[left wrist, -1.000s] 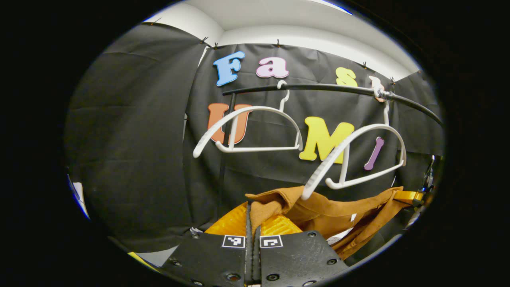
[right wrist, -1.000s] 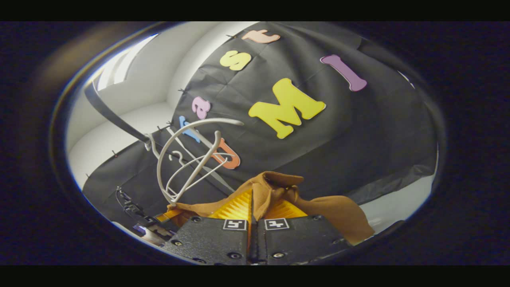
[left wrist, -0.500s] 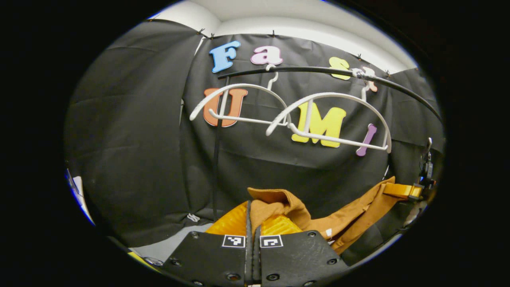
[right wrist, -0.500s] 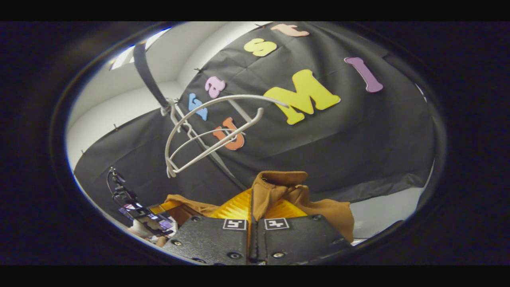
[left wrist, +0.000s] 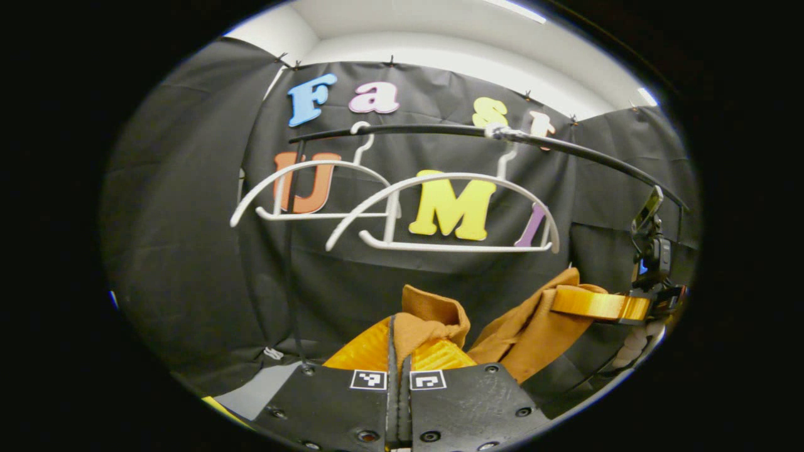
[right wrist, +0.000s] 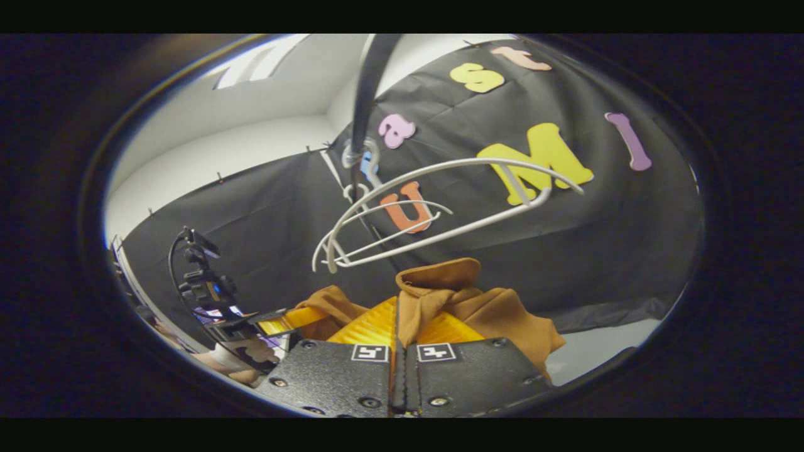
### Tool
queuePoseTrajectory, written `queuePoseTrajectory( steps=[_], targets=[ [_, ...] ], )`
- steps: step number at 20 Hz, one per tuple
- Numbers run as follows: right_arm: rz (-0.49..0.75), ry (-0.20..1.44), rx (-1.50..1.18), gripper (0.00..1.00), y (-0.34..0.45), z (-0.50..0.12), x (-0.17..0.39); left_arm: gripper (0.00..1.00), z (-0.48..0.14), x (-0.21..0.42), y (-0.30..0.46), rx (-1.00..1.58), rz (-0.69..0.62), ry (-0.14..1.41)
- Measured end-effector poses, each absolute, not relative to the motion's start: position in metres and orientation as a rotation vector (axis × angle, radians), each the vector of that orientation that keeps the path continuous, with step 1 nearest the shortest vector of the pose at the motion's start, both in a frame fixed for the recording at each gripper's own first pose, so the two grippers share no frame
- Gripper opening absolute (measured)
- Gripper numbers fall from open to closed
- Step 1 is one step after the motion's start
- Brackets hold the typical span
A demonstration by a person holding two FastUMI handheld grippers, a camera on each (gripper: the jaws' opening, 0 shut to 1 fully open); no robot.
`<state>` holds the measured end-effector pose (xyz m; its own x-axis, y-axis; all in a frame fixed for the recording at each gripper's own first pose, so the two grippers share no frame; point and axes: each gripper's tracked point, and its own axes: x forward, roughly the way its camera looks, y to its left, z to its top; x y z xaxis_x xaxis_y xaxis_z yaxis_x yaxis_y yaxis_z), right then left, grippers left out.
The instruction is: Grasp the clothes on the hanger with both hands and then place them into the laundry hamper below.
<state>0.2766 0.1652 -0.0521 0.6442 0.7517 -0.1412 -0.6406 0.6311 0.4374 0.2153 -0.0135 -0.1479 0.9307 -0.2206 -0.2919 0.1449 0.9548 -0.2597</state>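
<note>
The garment (left wrist: 534, 326) is brown and hangs off the hangers, below them; its lower part is cut off by both views' edges. One fold (left wrist: 433, 317) sits pinched between the left gripper's (left wrist: 397, 351) closed jaws, another (right wrist: 440, 289) between the right gripper's (right wrist: 402, 339) closed jaws (cloth bunched above each). Two bare white hangers (left wrist: 440, 210) hang from the rail (left wrist: 440, 130).

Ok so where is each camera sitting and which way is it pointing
Left gripper view: rides the left tongs, facing up at the hangers and rail; its fingers pinch the garment.
Right gripper view: rides the right tongs, tilted, facing the hangers from the other side; a hand shows.
Shared: garment, hangers, rail.
</note>
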Motion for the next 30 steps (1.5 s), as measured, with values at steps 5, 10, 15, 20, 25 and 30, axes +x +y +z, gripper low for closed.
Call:
queuePoseTrajectory(
  steps=[5, 10, 15, 20, 25, 30],
  targets=[
    [0.855, 0.351, 0.342, 0.04, 0.194, -0.061, 0.247, 0.05, -0.148, 0.209, -0.053, -0.228, -0.302, 0.338],
    [0.790, 0.460, 0.341, 0.04, 0.198, -0.134, 0.232, 0.00, -0.213, 0.195, -0.076, -0.185, -0.359, 0.443],
    [0.634, 0.665, 0.308, 0.03, 0.175, -0.256, 0.227, 0.00, -0.322, 0.166, -0.099, -0.150, -0.398, 0.654],
    [0.511, 0.845, 0.288, 0.04, 0.164, -0.344, 0.221, 0.00, -0.409, 0.139, -0.110, -0.149, -0.401, 0.838],
    [0.403, 1.009, 0.243, 0.03, 0.151, -0.414, 0.206, 0.00, -0.468, 0.108, -0.103, -0.097, -0.400, 0.987],
    [0.336, 1.139, 0.188, 0.03, 0.153, -0.461, 0.199, 0.00, -0.504, 0.079, -0.108, -0.069, -0.398, 1.120]
  ],
)
